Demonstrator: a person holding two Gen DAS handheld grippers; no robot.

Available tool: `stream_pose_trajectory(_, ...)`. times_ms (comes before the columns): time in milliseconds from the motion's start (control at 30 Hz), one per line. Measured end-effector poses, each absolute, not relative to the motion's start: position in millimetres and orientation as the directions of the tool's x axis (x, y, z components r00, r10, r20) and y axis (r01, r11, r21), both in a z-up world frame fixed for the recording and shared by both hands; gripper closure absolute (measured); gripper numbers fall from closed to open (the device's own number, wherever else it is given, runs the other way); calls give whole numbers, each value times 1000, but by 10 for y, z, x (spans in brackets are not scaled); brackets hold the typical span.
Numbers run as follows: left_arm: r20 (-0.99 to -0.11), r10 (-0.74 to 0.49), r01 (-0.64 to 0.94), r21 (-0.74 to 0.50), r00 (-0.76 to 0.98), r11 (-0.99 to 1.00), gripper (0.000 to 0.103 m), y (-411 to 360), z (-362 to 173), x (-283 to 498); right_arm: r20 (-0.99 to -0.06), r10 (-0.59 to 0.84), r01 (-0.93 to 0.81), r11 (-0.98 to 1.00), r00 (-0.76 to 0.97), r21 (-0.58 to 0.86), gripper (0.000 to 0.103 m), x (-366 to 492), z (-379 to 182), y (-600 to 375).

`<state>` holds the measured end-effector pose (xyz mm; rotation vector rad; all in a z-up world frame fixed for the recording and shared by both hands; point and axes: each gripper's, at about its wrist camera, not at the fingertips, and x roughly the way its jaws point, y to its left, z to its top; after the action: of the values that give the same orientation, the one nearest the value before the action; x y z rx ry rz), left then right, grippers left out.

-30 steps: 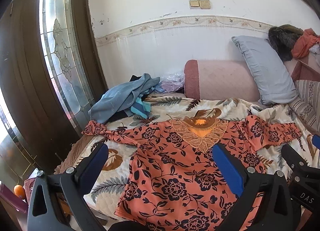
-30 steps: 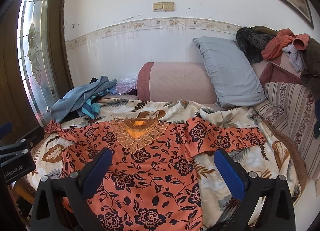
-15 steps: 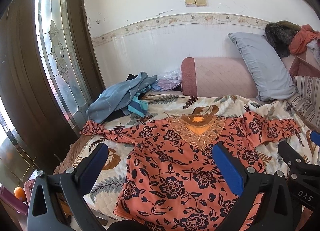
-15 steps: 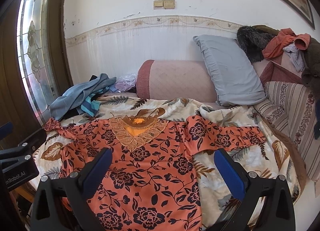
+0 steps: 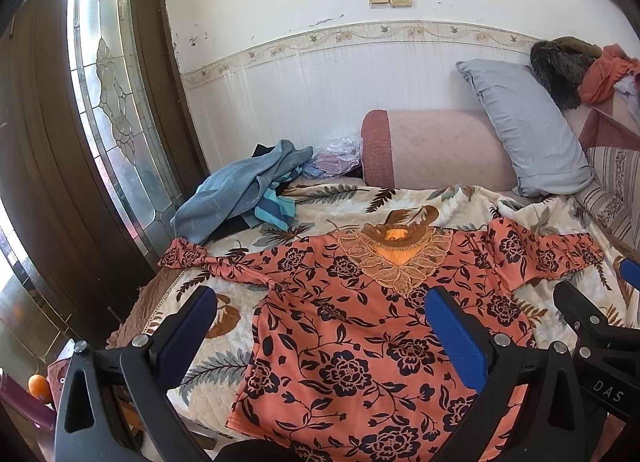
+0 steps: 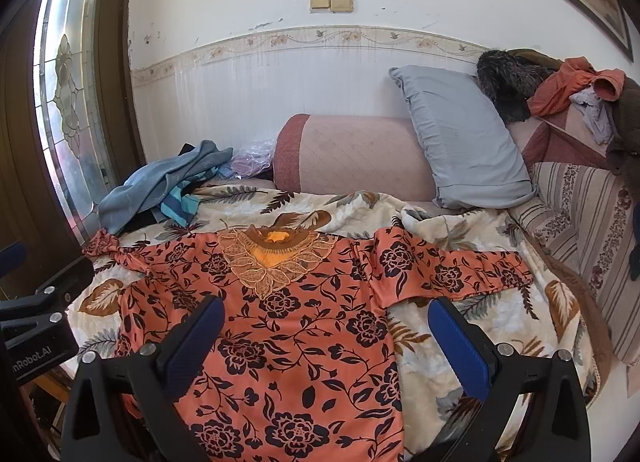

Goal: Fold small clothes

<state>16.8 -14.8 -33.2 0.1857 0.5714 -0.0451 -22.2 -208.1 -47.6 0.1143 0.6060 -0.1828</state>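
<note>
An orange top with black flowers lies spread flat on the bed, neck with a lace collar toward the wall, both sleeves out sideways. The left sleeve is twisted near the bed's left edge. The right sleeve lies flat. My left gripper is open and empty above the top's lower left part. My right gripper is open and empty above the top's lower right part. Each gripper's body also shows at the other view's edge.
The bed has a cream leaf-print blanket. A pile of blue clothes lies at the back left. A pink bolster and a grey pillow stand against the wall. More clothes are heaped at right. A dark door is left.
Both grippers have lifted and drawn back slightly, so the top sits a little lower and farther in both views. Both stay open. The top has not moved.
</note>
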Motion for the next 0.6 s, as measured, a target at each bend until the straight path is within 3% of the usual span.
stream_pose_trajectory(600,-563,20,92,169,826,981,0,-140,-404,258,-602,-129,198,979,788,50,0,-118,-548,-2056)
